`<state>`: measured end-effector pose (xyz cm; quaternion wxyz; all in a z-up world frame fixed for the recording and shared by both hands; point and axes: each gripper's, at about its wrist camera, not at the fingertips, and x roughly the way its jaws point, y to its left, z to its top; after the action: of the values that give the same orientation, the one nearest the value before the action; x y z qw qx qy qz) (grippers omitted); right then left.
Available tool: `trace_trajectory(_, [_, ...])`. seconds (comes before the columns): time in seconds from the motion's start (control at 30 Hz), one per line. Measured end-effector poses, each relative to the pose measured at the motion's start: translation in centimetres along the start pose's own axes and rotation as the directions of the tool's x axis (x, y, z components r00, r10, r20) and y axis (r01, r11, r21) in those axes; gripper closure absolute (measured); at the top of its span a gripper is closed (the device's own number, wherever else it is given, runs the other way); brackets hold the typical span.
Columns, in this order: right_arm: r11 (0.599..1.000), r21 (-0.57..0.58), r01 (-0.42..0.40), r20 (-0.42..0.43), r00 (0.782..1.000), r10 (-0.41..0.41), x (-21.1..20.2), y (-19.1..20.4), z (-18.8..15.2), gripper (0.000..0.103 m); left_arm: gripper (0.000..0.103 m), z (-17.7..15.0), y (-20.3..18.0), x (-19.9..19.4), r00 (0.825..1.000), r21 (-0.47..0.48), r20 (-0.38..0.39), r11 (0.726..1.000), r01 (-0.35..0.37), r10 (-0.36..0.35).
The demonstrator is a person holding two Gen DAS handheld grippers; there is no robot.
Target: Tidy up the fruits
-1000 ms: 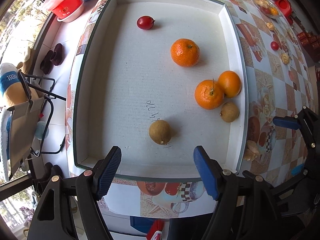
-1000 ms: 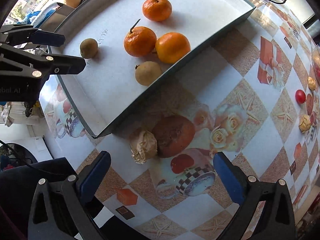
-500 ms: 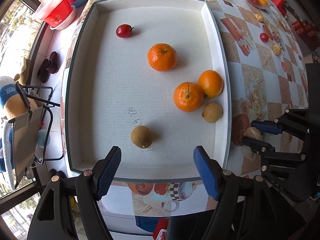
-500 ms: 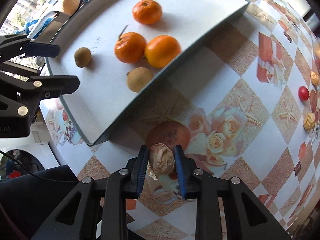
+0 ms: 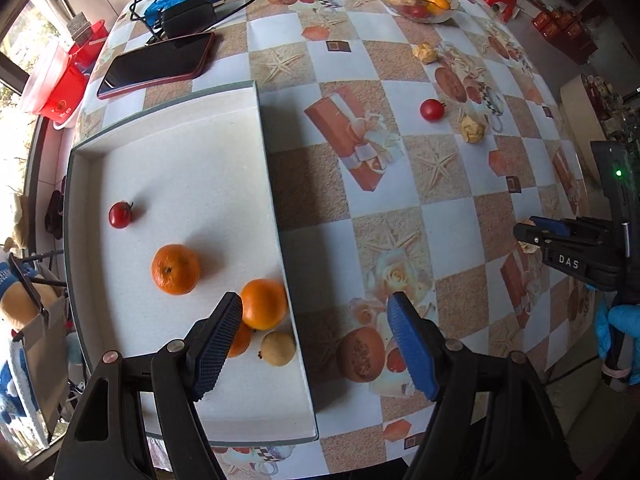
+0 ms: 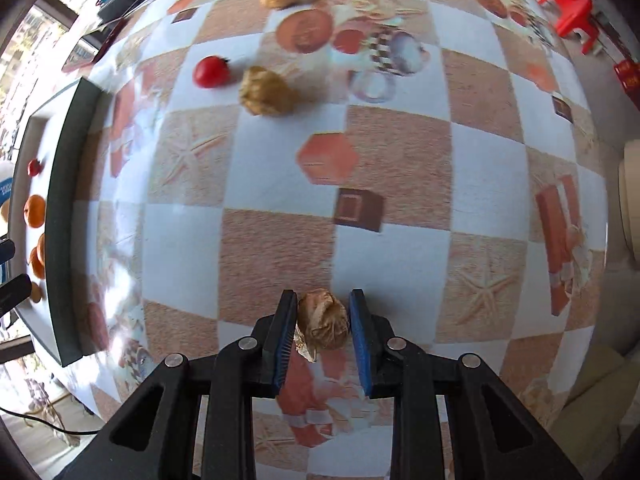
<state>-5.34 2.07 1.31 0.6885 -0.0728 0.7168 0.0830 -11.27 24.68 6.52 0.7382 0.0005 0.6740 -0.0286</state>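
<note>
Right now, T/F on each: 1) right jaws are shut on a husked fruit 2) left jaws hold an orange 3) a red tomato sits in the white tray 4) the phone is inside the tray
1) True: the right gripper clamps the husked fruit.
2) False: the left gripper is open and empty; the orange lies in the white tray.
3) True: the red tomato sits there.
4) False: the phone lies on the tablecloth beyond the tray.

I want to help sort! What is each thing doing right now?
Right gripper: shut on a husk fruit.
Left gripper: open, empty.
Tray: holds oranges and a tomato.
Loose tomato: lying on the table.
Phone: screen dark.
</note>
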Motion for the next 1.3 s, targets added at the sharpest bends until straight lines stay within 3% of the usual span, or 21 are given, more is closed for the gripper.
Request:
trace_trajectory(0.13, [0.996, 0.078, -0.046, 0.005, 0.999, 0.046, -0.2, -2.7, 0.0, 0.074, 0.025, 3.2, -2.5, 0.9, 0.999, 0.034, -0.015, 0.998, 0.05, -0.049])
trace_trajectory(0.2, [0.994, 0.084, -0.073, 0.001, 0.997, 0.073, -0.1, -3.5, -0.5, 0.067, 0.025, 4.7, -4.1, 1.7, 0.997, 0.049, -0.026, 0.996, 0.069, -0.068])
trace_trajectory(0.23, [0.994, 0.083, -0.071, 0.004, 0.998, 0.07, -0.1, -3.9, -0.8, 0.043, 0.025, 5.3, -4.9, 2.1, 0.997, 0.054, -0.033, 0.996, 0.073, -0.072])
trace_trajectory(0.27, [0.994, 0.085, -0.068, 0.015, 0.998, 0.067, -0.3, -4.2, -1.1, 0.025, 0.025, 5.7, -5.6, 2.5, 0.996, 0.058, -0.04, 0.995, 0.08, -0.078])
trace_trajectory(0.6, [0.987, 0.13, -0.097, 0.029, 0.995, 0.094, -1.1, -10.3, -5.7, 0.025, 0.025, 11.5, -11.0, 6.3, 0.988, 0.005, -0.071, 0.99, 0.14, -0.14])
trace_trajectory(0.9, [0.988, 0.096, -0.124, 0.039, 0.992, 0.121, -2.3, -10.9, -7.5, 0.025, 0.026, 14.1, -13.7, 9.1, 0.994, -0.002, -0.076, 0.997, 0.081, -0.081])
trace_trajectory(1.0, [0.987, 0.088, -0.135, 0.046, 0.99, 0.132, -2.2, -10.1, -6.5, 0.025, 0.037, 14.3, -14.9, 9.3, 0.999, 0.033, -0.052, 0.999, -0.003, 0.005])
trace_trajectory(1.03, [0.987, 0.084, -0.14, 0.049, 0.989, 0.137, -2.3, -10.0, -6.3, 0.025, 0.045, 14.3, -15.3, 9.3, 0.998, 0.043, -0.042, 0.998, -0.04, 0.042])
trace_trajectory(1.1, [0.987, 0.073, -0.143, 0.051, 0.989, 0.14, -2.2, -9.2, -5.6, 0.025, 0.057, 14.3, -15.6, 9.1, 0.999, 0.042, -0.019, 0.998, -0.05, 0.051])
trace_trajectory(1.13, [0.988, 0.064, -0.143, 0.05, 0.989, 0.139, -2.1, -8.9, -5.3, 0.025, 0.07, 14.2, -15.6, 9.0, 0.998, 0.044, -0.01, 0.997, -0.057, 0.057])
trace_trajectory(1.23, [0.99, 0.039, -0.138, 0.037, 0.99, 0.136, -1.5, -7.7, -4.4, 0.025, 0.074, 13.4, -14.9, 8.8, 0.998, 0.036, -0.004, 0.997, -0.066, 0.066])
trace_trajectory(1.3, [0.992, 0.033, -0.126, 0.035, 0.992, 0.125, -1.2, -6.9, -3.9, 0.031, 0.074, 12.2, -14.0, 8.6, 0.998, 0.016, -0.002, 0.998, -0.062, 0.062])
